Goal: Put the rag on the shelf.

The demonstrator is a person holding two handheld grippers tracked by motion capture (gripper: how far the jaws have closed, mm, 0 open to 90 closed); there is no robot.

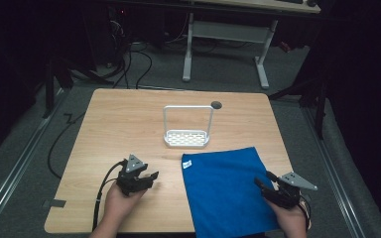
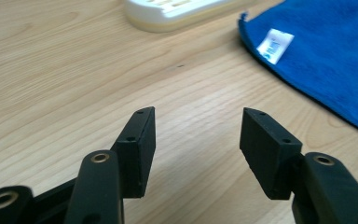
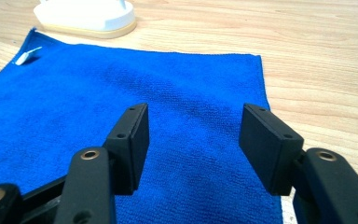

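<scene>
A blue cloth [image 1: 225,188] lies flat on the right half of the wooden table [image 1: 119,119], a small white tag [image 1: 187,163] at its far left corner. My left gripper [image 1: 149,177] rests open over bare wood left of the cloth; in the left gripper view [image 2: 196,135] nothing sits between its jaws, and the blue cloth [image 2: 326,60] and its tag [image 2: 275,45] lie ahead to the right. My right gripper [image 1: 264,179] hovers open over the cloth's near right part; its own view [image 3: 193,133] shows the blue cloth [image 3: 121,93] under the jaws.
A white rack [image 1: 187,134] with a tall wire handle stands at the table's middle, just beyond the cloth; its base shows in both gripper views [image 2: 177,11] [image 3: 86,16]. A dark round hole [image 1: 216,104] sits near the far edge. A white desk frame [image 1: 228,34] stands beyond the table.
</scene>
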